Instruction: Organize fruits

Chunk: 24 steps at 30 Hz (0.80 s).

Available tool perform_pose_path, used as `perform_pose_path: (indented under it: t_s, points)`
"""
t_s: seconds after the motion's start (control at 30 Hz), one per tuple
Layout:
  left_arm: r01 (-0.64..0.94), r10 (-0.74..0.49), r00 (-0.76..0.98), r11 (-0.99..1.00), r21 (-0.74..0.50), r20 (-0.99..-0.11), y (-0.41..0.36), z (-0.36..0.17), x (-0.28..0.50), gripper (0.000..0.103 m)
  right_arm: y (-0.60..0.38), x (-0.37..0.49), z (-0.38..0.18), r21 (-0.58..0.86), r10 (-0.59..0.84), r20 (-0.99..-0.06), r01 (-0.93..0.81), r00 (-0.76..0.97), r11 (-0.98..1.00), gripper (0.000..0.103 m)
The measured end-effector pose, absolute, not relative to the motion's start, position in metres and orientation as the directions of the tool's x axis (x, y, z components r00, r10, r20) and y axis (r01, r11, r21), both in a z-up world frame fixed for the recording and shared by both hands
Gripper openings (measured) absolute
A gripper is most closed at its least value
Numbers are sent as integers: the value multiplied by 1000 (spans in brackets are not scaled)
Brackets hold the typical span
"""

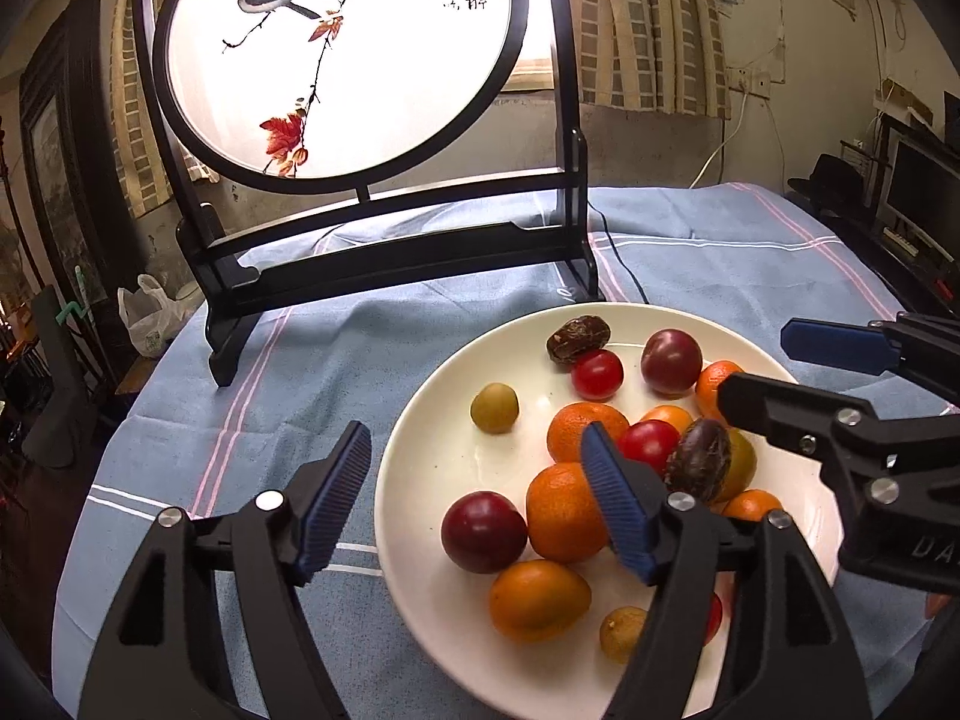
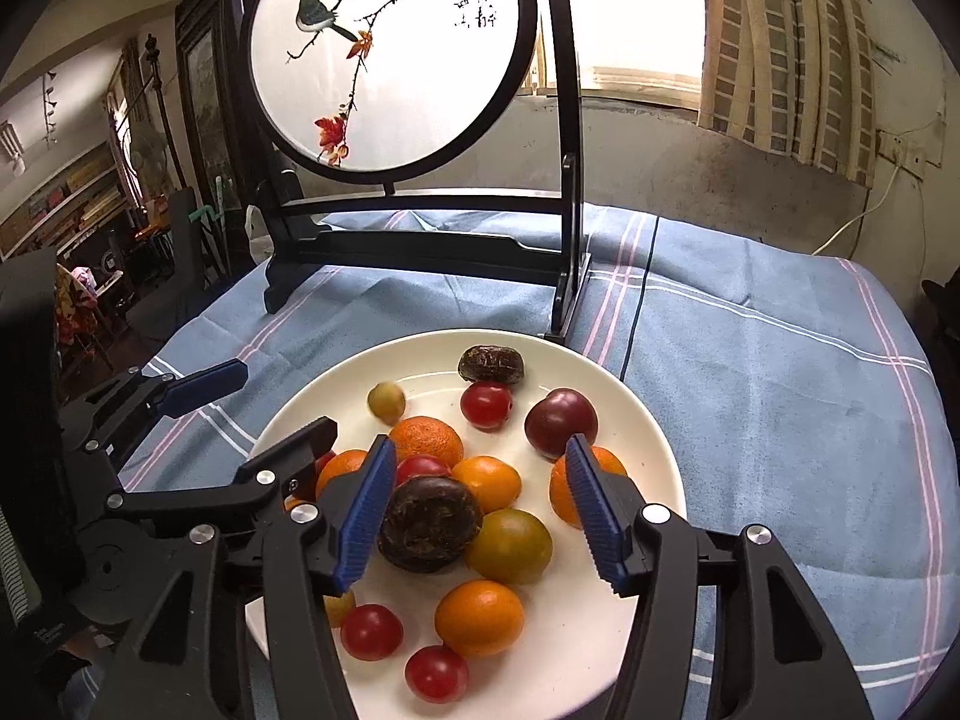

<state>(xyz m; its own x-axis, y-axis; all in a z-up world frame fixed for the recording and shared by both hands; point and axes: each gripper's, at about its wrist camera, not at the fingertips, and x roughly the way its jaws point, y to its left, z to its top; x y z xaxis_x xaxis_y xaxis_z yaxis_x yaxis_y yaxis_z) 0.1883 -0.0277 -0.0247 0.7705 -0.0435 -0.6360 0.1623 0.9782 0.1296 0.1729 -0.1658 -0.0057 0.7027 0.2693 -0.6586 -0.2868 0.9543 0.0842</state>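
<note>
A white plate on the blue cloth holds several fruits: oranges, red tomatoes, dark plums, small green fruits and dark wrinkled fruits. My left gripper is open and empty, over the plate's left rim. My right gripper is open over the plate, its jaws on either side of a dark wrinkled fruit and an olive-green fruit. The wrinkled fruit is next to the left pad; contact is unclear.
A black wooden stand with a round bird painting stands behind the plate on the blue striped tablecloth. A black cable runs beside it. Furniture and a monitor lie beyond the table.
</note>
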Motion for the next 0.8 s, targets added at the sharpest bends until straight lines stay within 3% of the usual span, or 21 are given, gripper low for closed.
perform_pose_path:
  t_s: [0.1, 0.33, 0.63, 0.8]
  points:
    - [164, -52, 793, 978, 130, -607, -25, -15, 172, 80, -169, 154, 2, 98, 287, -638, -294, 715, 951, 60]
    - [153, -75, 854, 982, 111, -515, -10, 13, 115, 95, -174, 79, 14, 32, 234, -531, -256, 814, 966, 74]
    - [92, -34, 900, 989, 112, -435, 11, 35, 60, 98, -174, 21, 8, 72, 249, -504, -247, 827, 966, 75]
    - [75, -28, 900, 993, 92, -435, 19, 42, 44, 98, -166, -1, 16, 70, 263, -477, -262, 839, 963, 75]
